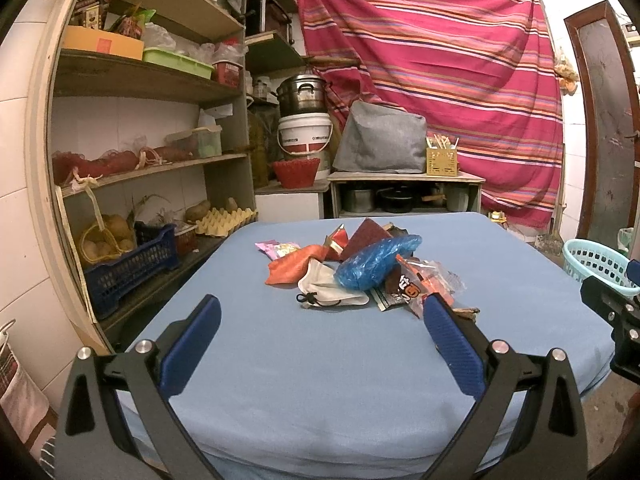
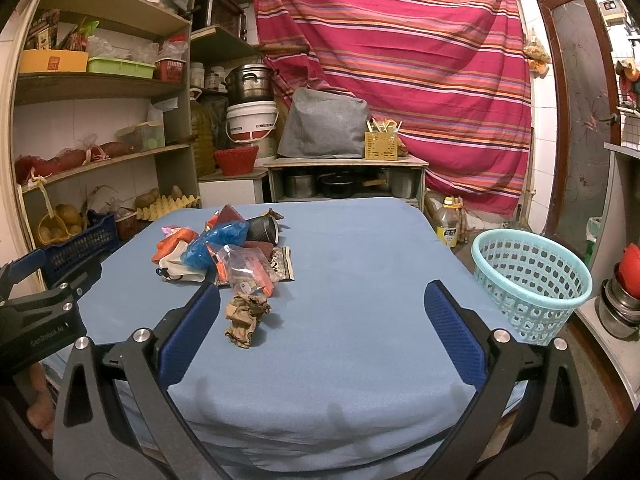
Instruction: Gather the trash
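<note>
clearly both pairs of fingers are spread wide and hold nothing. the right gripper hangs over the near edge of the bench, its blue pads framing a bare patch of the blue cover; the crumpled brown paper wad lies just inside its left finger, a little ahead of the tip and off-centre to the left. the wad's long axis runs roughly near-to-far, so it sits about parallel to the fingers rather than across them.

the left gripper, also fully open and empty, points at the main trash pile farther in: a blue plastic bag, an orange wrapper, a white drawstring pouch and clear snack packets, all heaped and touching. the pile lies well ahead of those fingers, between them in line.

the teal basket stands off the bench's right side, beside the right gripper and well apart from the pile.

judging from this, the right gripper is nearer both the loose wad and the basket; a small shift left would centre the wad between its fingers before closing.
</note>
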A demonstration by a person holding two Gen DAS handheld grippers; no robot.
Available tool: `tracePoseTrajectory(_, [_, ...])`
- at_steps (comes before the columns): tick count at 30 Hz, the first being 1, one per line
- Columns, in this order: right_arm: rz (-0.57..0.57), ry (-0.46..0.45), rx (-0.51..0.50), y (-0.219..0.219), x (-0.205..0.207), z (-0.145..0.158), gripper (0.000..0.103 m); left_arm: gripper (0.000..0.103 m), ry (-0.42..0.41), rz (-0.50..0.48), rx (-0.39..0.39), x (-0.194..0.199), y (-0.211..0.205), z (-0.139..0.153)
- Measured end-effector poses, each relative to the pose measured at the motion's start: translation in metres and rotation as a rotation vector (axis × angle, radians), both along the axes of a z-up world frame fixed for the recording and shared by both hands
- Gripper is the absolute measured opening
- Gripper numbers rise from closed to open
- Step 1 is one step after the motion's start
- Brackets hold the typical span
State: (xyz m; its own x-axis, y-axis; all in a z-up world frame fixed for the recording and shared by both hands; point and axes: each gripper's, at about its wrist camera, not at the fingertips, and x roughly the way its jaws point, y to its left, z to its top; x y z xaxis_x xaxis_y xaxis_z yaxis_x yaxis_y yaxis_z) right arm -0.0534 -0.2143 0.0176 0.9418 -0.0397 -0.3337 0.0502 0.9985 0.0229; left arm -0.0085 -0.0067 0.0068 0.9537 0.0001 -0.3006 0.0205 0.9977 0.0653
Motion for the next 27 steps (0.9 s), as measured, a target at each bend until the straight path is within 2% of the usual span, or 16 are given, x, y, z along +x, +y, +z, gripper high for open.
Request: tracePoseTrajectory(27, [-0.008,0.019,0.001,-0.005,0.009,-0.006,0.099,0.099,0.032,0.008,-0.004,0.014,0.007,-0.005])
